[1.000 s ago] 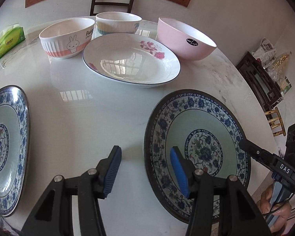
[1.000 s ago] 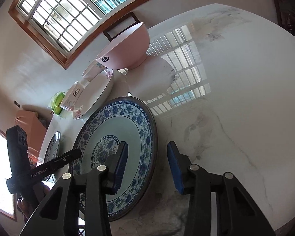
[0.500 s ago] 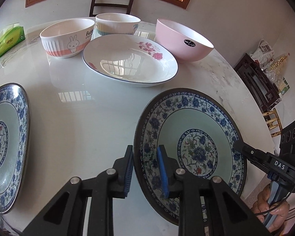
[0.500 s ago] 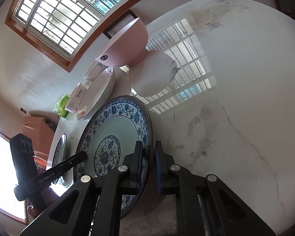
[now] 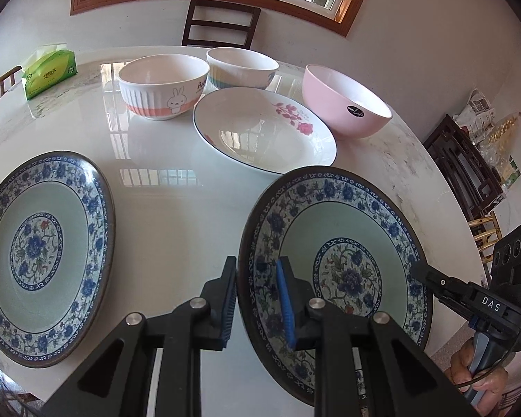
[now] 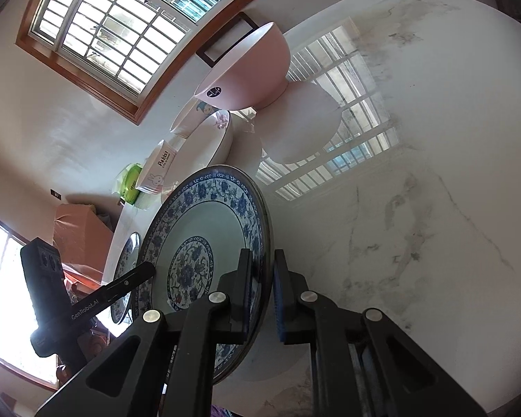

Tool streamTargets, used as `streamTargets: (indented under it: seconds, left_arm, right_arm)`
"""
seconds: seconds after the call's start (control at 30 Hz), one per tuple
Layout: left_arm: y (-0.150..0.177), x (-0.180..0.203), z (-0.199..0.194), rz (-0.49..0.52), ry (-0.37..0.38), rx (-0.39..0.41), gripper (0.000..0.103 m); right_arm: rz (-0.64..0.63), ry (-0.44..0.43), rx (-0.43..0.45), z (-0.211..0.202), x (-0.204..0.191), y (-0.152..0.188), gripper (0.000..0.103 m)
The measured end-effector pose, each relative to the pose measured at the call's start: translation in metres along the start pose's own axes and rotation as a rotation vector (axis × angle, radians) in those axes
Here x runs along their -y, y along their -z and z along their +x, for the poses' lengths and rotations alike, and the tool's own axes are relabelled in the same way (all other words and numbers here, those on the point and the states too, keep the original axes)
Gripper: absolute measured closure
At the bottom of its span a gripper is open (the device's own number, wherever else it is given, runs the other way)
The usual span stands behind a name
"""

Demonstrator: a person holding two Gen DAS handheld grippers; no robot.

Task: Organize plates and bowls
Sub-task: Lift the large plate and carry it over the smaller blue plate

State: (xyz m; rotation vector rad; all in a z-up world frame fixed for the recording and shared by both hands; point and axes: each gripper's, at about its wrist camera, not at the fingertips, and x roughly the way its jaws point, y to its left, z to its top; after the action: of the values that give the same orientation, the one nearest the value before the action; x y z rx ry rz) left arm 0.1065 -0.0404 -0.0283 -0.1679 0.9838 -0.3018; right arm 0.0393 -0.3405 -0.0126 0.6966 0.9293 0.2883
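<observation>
- Left gripper (image 5: 257,299) closed on left rim of blue-patterned plate (image 5: 333,243), one pad above the rim, one under.
- Right gripper (image 6: 263,295) clamped on opposite rim of same plate (image 6: 208,243).
- Plate held between both, tilted, lifted off marble surface (image 5: 163,215).
- Left of left gripper: second blue-patterned plate (image 5: 41,257), flat on surface.
- Ahead of left gripper: white flower plate (image 5: 260,132), then rabbit bowl (image 5: 163,87), striped bowl (image 5: 241,69), pink bowl (image 5: 344,104).
- Far ahead-left: green tissue pack (image 5: 48,73).
</observation>
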Motion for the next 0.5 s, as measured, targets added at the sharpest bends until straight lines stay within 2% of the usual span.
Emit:
streamTargets:
  seconds: [0.5]
  left_arm:
    - [0.0, -0.064, -0.044, -0.105, -0.084, 0.074, 0.081]
  right_arm:
    - [-0.081, -0.067, -0.067, 0.038, -0.064, -0.001, 0.091]
